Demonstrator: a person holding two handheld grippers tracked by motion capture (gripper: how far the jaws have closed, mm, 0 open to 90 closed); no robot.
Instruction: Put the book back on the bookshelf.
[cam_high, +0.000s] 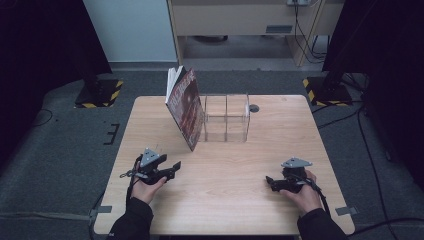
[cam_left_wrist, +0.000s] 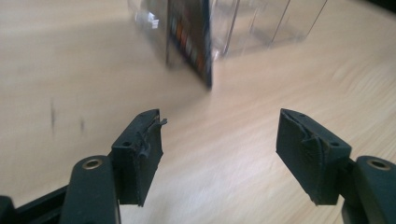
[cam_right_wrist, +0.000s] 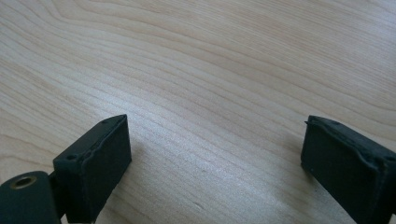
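A dark red book (cam_high: 184, 107) stands tilted on the wooden table (cam_high: 225, 165), leaning against the left side of a clear plastic divided box (cam_high: 226, 117). In the left gripper view the book (cam_left_wrist: 189, 37) and the box (cam_left_wrist: 261, 23) lie ahead, blurred. My left gripper (cam_high: 172, 167) rests low over the table's near left, well short of the book, jaws open with bare wood between the pads (cam_left_wrist: 140, 149). My right gripper (cam_high: 269, 182) sits at the near right, pointing left, open over bare wood with its pads (cam_right_wrist: 98, 163) wide apart.
Two black stands with yellow-striped bases (cam_high: 97, 92) flank the table on the grey carpet. A wooden desk (cam_high: 240, 20) with hanging cables stands behind. A small round grey hole (cam_high: 254, 108) sits near the table's far edge.
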